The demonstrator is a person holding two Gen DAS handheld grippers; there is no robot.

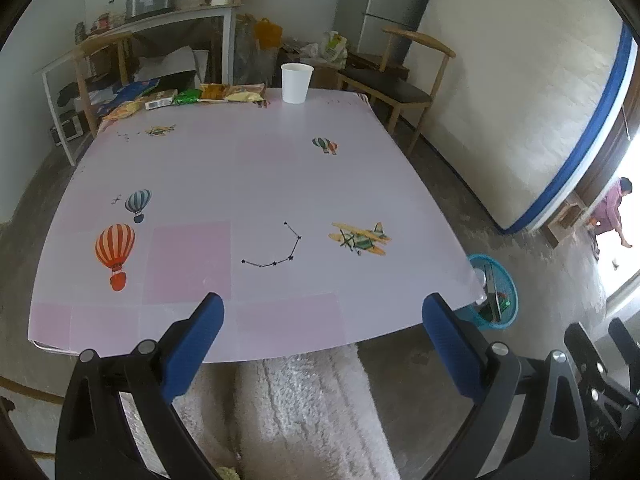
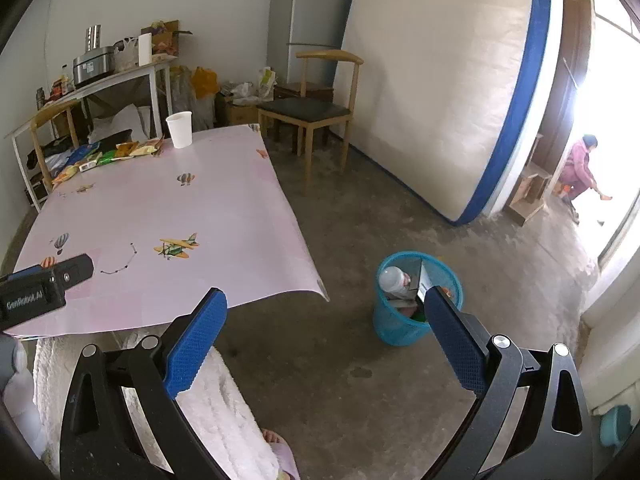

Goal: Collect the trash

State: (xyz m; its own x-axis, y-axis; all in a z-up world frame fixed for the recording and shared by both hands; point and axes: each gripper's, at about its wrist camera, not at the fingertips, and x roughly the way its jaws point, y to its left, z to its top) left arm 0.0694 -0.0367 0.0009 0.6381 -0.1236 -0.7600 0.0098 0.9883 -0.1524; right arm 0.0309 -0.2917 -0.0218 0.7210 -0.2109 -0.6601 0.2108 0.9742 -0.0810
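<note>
A white paper cup (image 1: 296, 83) (image 2: 180, 129) stands at the far edge of the pink table (image 1: 256, 184) (image 2: 224, 208). Left of it lie several snack wrappers (image 1: 188, 98) (image 2: 116, 152) in a row. A blue mesh trash basket (image 1: 496, 292) (image 2: 416, 300) sits on the floor by the table's near right corner, holding a bottle and other trash. My left gripper (image 1: 323, 312) is open over the table's near edge, holding nothing. My right gripper (image 2: 325, 308) is open above the floor between table and basket, also with nothing in it. The left gripper's body (image 2: 44, 290) shows in the right wrist view.
A wooden chair (image 1: 404, 76) (image 2: 316, 108) stands beyond the table's far right. A mattress (image 2: 444, 92) leans on the right wall. A cluttered shelf table (image 1: 160, 20) is at the back left. A person (image 2: 580, 168) crouches in the doorway. A fluffy white cloth (image 1: 304, 412) lies below me.
</note>
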